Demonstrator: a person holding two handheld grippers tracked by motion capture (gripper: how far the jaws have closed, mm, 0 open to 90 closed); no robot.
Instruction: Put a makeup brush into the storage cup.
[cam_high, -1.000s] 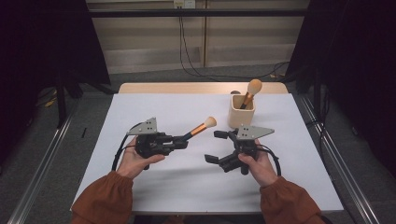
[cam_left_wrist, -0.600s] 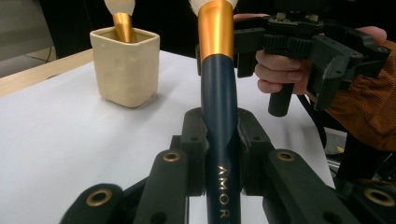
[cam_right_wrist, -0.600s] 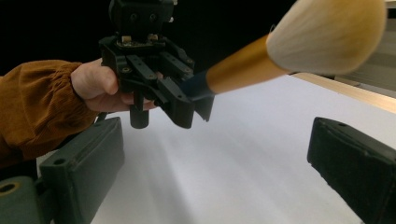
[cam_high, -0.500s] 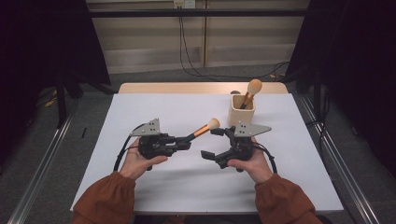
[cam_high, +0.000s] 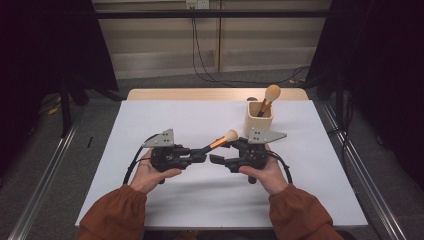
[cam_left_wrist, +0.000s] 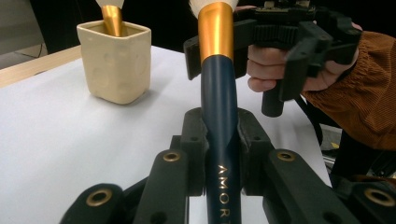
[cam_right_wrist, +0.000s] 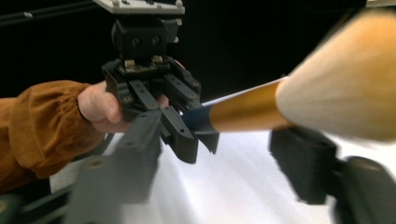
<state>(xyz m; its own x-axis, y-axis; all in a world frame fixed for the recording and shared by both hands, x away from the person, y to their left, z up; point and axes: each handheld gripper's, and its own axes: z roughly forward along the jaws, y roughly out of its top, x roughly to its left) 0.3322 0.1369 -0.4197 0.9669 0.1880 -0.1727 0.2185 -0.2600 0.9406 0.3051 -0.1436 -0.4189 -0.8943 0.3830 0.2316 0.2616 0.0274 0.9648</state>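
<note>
A makeup brush (cam_high: 219, 143) with a navy handle (cam_left_wrist: 219, 116), gold ferrule (cam_right_wrist: 243, 112) and cream bristles is held level above the white table (cam_high: 150, 125). My left gripper (cam_high: 199, 158) (cam_left_wrist: 219, 128) is shut on its handle. My right gripper (cam_high: 218, 161) (cam_right_wrist: 224, 163) faces it from the right. Its jaws have just been closing and stand on either side of the brush's ferrule end. The pads do not press on it. In the left gripper view the right gripper (cam_left_wrist: 247, 56) straddles the ferrule. The right gripper view shows the left gripper (cam_right_wrist: 198, 140) clamped on the handle.
A cream square cup (cam_high: 259, 118) (cam_left_wrist: 116, 60) stands at the back right of the table, and a second brush (cam_high: 271, 94) stands upright in it. Dark curtains hang on both sides. Metal rails run along the floor beside the table.
My right gripper has shifted slightly left toward the brush and its jaws have narrowed around the ferrule end. The left gripper and the brush have stayed in place.
</note>
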